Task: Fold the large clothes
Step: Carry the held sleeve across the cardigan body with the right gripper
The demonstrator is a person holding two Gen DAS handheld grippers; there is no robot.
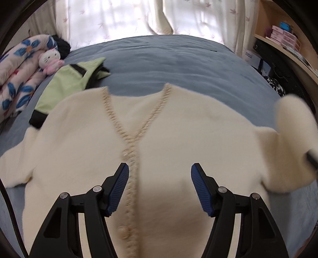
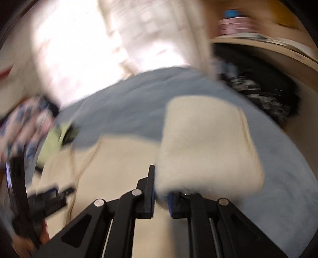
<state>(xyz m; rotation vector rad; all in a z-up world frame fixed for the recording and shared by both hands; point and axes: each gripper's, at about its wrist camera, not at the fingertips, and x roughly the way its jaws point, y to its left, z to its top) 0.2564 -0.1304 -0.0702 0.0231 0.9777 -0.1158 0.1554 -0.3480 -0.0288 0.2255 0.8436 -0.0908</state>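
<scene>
A cream fuzzy cardigan [image 1: 178,142] with beige V-neck trim lies face up on a blue bedspread [image 1: 169,59]. My left gripper [image 1: 160,178] is open and empty, hovering above the cardigan's front placket. My right gripper [image 2: 161,190] is shut on the cardigan's right sleeve [image 2: 206,142] and holds it lifted above the bed. That sleeve also shows raised at the right edge of the left wrist view [image 1: 292,127]. The right wrist view is blurred by motion. The left gripper shows in it at the lower left [image 2: 49,196].
A light green garment with black trim [image 1: 69,83] lies to the left beyond the cardigan. A flowered blanket [image 1: 17,79] and a plush cat toy [image 1: 50,60] sit at the far left. Curtains [image 1: 139,17] hang behind the bed. Shelves with boxes [image 1: 284,35] stand at right.
</scene>
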